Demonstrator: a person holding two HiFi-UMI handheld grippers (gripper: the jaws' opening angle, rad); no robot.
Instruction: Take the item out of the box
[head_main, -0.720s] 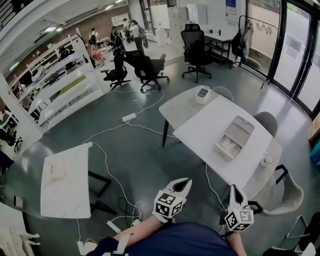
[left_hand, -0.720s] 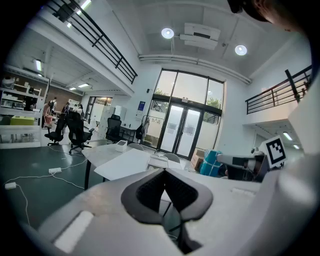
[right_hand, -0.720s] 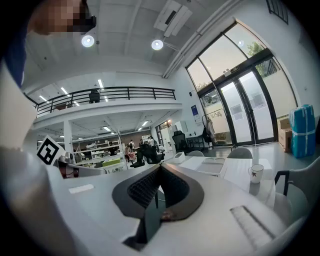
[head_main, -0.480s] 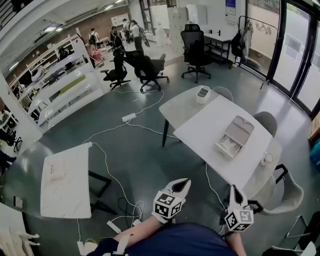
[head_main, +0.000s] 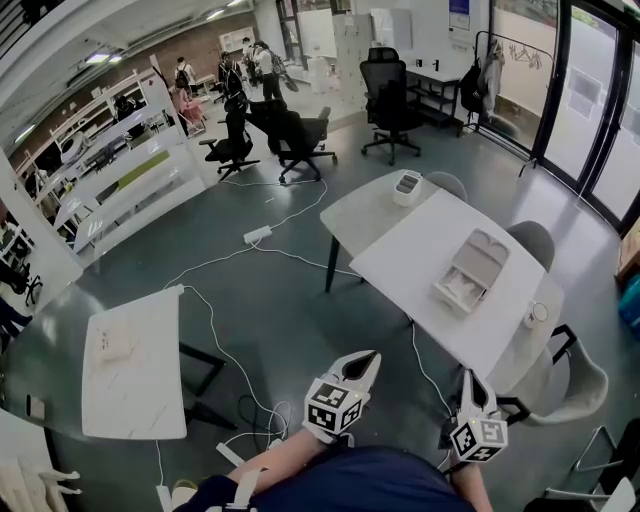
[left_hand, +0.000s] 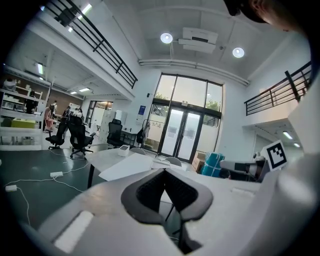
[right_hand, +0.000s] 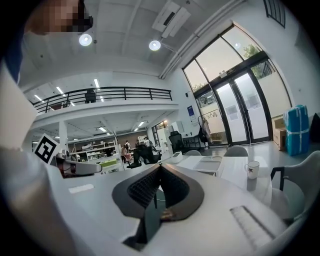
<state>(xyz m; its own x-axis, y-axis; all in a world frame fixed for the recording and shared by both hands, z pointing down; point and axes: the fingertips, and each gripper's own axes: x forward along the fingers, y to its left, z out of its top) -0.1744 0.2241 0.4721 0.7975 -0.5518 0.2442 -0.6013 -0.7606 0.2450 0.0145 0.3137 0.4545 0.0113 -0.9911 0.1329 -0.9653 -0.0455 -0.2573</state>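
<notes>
Head view shows left gripper (head_main: 370, 358) and right gripper (head_main: 466, 377), fingers clenched empty, well apart from box (head_main: 470, 272).

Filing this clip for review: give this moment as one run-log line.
phase: pre-reach | left gripper: shut, empty | right gripper: shut, empty | box: open on table, untouched

mug (head_main: 537, 314): on table (head_main: 400, 255) | office chairs (head_main: 300, 140): beyond | power strip (head_main: 258, 234): on floor

The right gripper (right_hand: 160, 169), jaws together, faces a mug (right_hand: 252, 170)
</notes>
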